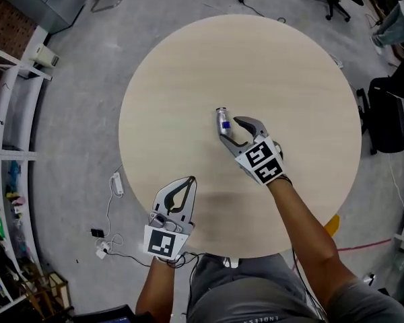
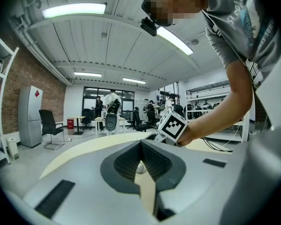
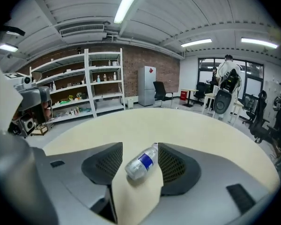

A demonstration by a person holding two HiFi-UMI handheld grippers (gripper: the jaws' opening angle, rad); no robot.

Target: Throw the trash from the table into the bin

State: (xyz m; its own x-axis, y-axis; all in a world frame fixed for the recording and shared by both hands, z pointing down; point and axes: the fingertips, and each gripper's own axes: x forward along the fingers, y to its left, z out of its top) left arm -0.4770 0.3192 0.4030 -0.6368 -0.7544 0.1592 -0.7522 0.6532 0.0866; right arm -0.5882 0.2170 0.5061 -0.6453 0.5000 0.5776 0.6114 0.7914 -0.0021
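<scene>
The round surface (image 1: 188, 79) is pale beige with a faint wood grain. Near its middle lies a clear bottle (image 1: 222, 120) with a blue label band. The right gripper (image 1: 229, 126), also near the middle of the surface, is light grey, with dark grey, finely dotted pads inside its jaws. Its cube bears black-and-white square markers. The left gripper (image 1: 190, 180), at the surface's near edge, has the same colours. Around the surface, the floor (image 1: 74, 113) is mottled grey.
</scene>
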